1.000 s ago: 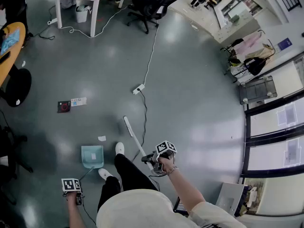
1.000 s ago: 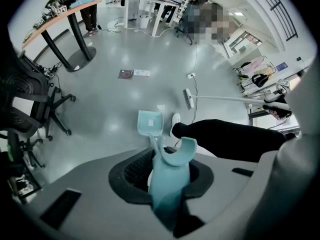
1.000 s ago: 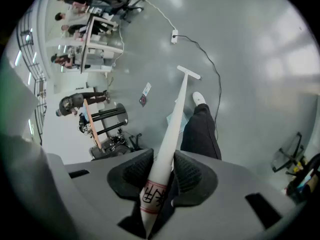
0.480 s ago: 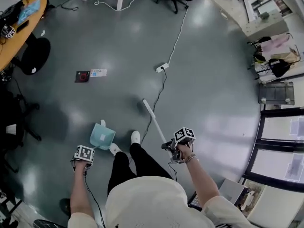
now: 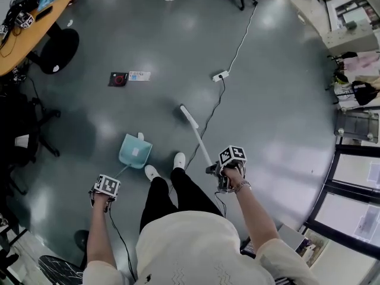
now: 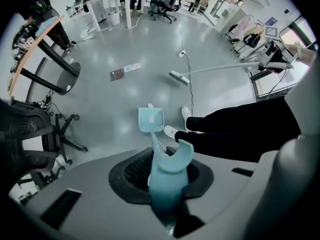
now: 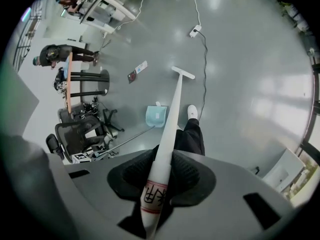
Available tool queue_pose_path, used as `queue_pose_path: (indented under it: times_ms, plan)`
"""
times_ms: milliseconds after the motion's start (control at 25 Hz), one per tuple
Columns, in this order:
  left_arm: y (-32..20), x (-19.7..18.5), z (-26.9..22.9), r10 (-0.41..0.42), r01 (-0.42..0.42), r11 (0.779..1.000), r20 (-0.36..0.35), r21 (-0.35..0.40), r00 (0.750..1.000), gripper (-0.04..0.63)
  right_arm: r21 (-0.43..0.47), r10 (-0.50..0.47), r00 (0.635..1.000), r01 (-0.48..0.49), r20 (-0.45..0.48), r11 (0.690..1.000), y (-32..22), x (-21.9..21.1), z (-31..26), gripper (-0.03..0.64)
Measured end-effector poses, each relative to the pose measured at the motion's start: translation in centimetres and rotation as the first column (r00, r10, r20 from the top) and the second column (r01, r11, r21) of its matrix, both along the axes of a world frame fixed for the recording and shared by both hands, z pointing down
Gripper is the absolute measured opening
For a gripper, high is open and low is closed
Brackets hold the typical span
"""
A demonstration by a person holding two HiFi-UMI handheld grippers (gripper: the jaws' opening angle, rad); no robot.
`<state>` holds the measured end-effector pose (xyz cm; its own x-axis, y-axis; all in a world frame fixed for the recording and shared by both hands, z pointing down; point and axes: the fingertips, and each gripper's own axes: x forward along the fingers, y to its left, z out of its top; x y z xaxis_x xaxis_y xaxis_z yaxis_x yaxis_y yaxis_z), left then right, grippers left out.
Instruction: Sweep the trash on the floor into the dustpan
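A teal dustpan (image 5: pixel 135 151) rests on the grey floor ahead of my left foot. Its long teal handle (image 6: pixel 168 168) is clamped in my left gripper (image 5: pixel 103 193), which is shut. A small white scrap (image 5: pixel 141 136) lies at the pan's far edge, and a pale piece (image 6: pixel 152 120) lies inside the dustpan (image 6: pixel 150 120). My right gripper (image 5: pixel 220 176) is shut on the white broom handle (image 7: pixel 161 159). The broom head (image 5: pixel 187 115) touches the floor to the right of and beyond the pan. The dustpan (image 7: pixel 156 116) also shows left of the handle in the right gripper view.
A red-and-black square (image 5: pixel 118 79) and a white card (image 5: pixel 139 75) lie farther out. A power strip (image 5: pixel 220 75) with its cable runs past the broom. An orange table (image 5: pixel 41 10), a black stool base (image 5: pixel 59 49) and office chairs (image 6: pixel 35 134) stand at the left. White shoes (image 5: pixel 179 160) are beside the pan.
The dustpan has slid forward until the white scrap sits at its far edge. The broom stays out to the right. The head view has shifted toward the table.
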<state>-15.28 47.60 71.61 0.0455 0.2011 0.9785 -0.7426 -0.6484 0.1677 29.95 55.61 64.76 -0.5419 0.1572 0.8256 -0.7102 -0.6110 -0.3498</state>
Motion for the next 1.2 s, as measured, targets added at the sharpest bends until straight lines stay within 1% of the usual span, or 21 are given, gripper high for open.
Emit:
queue_pose_path:
  times_ms: [40,200,280,400,480,560,600,680,760,800,840,960,1040,1200]
  plan:
    - [0.6,-0.8,-0.4,-0.012,0.012,1.000,0.006,0.002,1.000,0.092,-0.006,-0.016,1.000,0.016,0.005,1.000,0.1,-0.4,0.1,0.112]
    - [3.8,-2.7,-0.4,-0.087,0.087,0.995,-0.002,-0.041,0.996,0.092,-0.033,-0.080,0.997,0.080,0.005,0.996,0.1,-1.7,0.7,0.112]
    - [4.3,-3.4,0.2,-0.106,0.107,0.994,0.014,-0.031,0.994,0.092,-0.041,-0.132,0.991,0.132,-0.014,0.990,0.0,-2.2,1.2,0.110]
    - [5.0,-3.8,1.7,-0.142,0.143,0.989,0.037,-0.033,0.989,0.092,-0.054,-0.249,0.968,0.248,-0.030,0.967,-0.2,-3.6,2.1,0.110]
    - [5.5,-4.1,2.7,-0.157,0.159,0.986,0.059,-0.043,0.986,0.092,-0.073,-0.341,0.939,0.338,-0.035,0.938,0.1,-5.4,2.6,0.110]
    - [5.5,-4.7,3.4,-0.182,0.185,0.982,0.081,-0.035,0.980,0.092,-0.086,-0.449,0.893,0.444,-0.045,0.892,0.7,-7.5,3.0,0.110]
    - [5.3,-5.1,3.6,-0.198,0.201,0.979,0.087,-0.024,0.976,0.092,-0.090,-0.509,0.859,0.504,-0.053,0.859,1.1,-8.6,3.2,0.110]
    - [5.1,-5.8,4.0,-0.216,0.218,0.976,0.087,-0.009,0.972,0.092,-0.099,-0.631,0.773,0.624,-0.069,0.775,2.1,-10.9,3.5,0.112]
    - [5.2,-6.4,4.4,-0.210,0.210,0.978,0.082,-0.003,0.974,0.092,-0.113,-0.722,0.688,0.713,-0.077,0.692,3.3,-13.2,3.7,0.112]
    - [5.4,-6.7,4.6,-0.206,0.207,0.978,0.080,-0.001,0.975,0.092,-0.120,-0.752,0.654,0.743,-0.075,0.658,3.8,-14.3,3.7,0.112]
    - [5.6,-7.0,4.7,-0.205,0.206,0.979,0.079,-0.001,0.976,0.092,-0.126,-0.775,0.628,0.765,-0.068,0.631,4.3,-15.3,3.5,0.112]
    - [6.4,-7.6,4.9,-0.213,0.214,0.977,0.075,-0.006,0.974,0.092,-0.132,-0.820,0.571,0.812,-0.019,0.569,5.8,-17.5,2.7,0.114]
    - [6.9,-7.8,5.1,-0.222,0.223,0.975,0.070,-0.010,0.973,0.092,-0.126,-0.848,0.530,0.842,0.020,0.524,6.5,-18.3,2.1,0.114]
    - [7.8,-8.3,5.7,-0.244,0.246,0.969,0.053,-0.029,0.968,0.092,-0.095,-0.903,0.425,0.903,0.062,0.418,6.8,-19.3,1.1,0.113]
